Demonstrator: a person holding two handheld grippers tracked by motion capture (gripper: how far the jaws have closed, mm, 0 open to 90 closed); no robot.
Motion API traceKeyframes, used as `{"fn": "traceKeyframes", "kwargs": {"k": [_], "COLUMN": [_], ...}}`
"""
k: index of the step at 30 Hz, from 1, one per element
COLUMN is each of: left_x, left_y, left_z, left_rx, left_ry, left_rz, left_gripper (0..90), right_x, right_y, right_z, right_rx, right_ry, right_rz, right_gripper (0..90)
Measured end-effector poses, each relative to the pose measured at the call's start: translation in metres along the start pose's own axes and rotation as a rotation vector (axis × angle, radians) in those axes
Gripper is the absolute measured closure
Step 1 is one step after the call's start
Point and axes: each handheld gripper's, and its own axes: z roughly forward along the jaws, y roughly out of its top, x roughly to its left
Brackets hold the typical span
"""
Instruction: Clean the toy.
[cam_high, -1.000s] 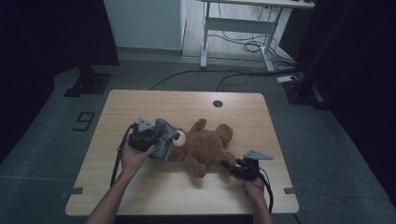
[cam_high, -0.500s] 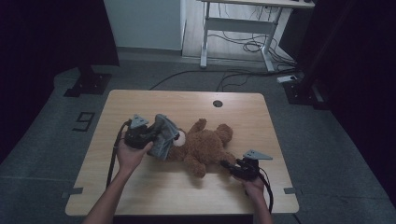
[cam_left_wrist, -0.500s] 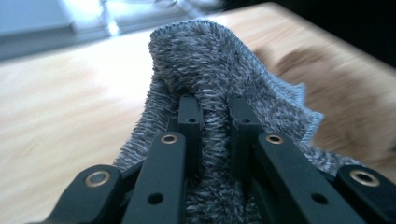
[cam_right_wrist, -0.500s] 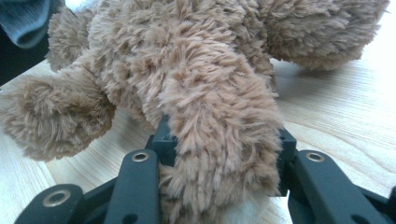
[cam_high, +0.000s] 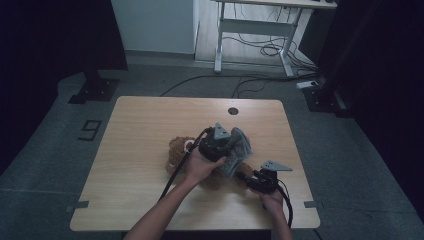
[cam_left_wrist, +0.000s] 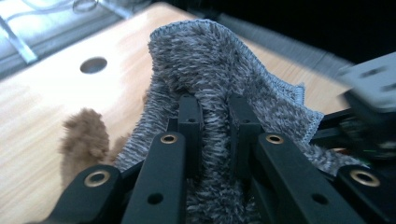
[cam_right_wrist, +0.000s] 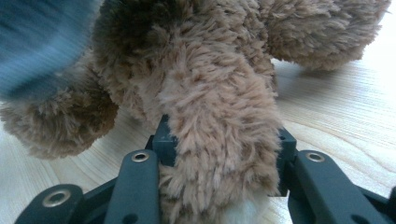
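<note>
Light wooden table (cam_high: 150, 150) with a round cable hole (cam_high: 233, 111) up at 12 o'clock near the far edge. Grey floor all around, number 9 (cam_high: 89, 130) marked at 9 o'clock. White-legged desk (cam_high: 260, 30) off at 12, tangle of cables (cam_high: 265, 50) underneath. Black stand base (cam_high: 95, 90) at 10 o'clock.

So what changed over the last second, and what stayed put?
The left gripper, shut on the grey cloth, carried it rightward from beside the teddy bear's head to over its body, near the right gripper. The cloth now covers the bear's middle. The right gripper stayed clamped on a bear limb at the table's near right edge.
</note>
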Motion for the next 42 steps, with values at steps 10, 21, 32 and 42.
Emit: {"fn": "traceKeyframes", "kwargs": {"k": [10, 21, 32, 42], "left_x": [0.017, 0.070, 0.114, 0.130], "left_y": [-0.020, -0.044, -0.092, -0.137], "left_z": [0.015, -0.045, -0.073, -0.079], "left_rx": [0.059, -0.008, 0.013, 0.058], "left_ry": [0.118, 0.200, 0.253, 0.273], "left_rz": [0.012, -0.082, -0.189, -0.253], "left_gripper": [78.2, 78.2, 78.5, 79.2], "right_x": [0.001, 0.000, 0.001, 0.001], "right_y": [0.000, -0.001, -0.001, -0.002], "right_z": [0.001, 0.002, 0.002, 0.004], "right_rx": [-0.004, 0.008, 0.006, 0.010], "right_ry": [-0.008, -0.010, -0.011, -0.003], "right_rz": [0.005, 0.004, 0.008, 0.016], "right_gripper": [58.9, 58.9, 58.9, 58.9]}}
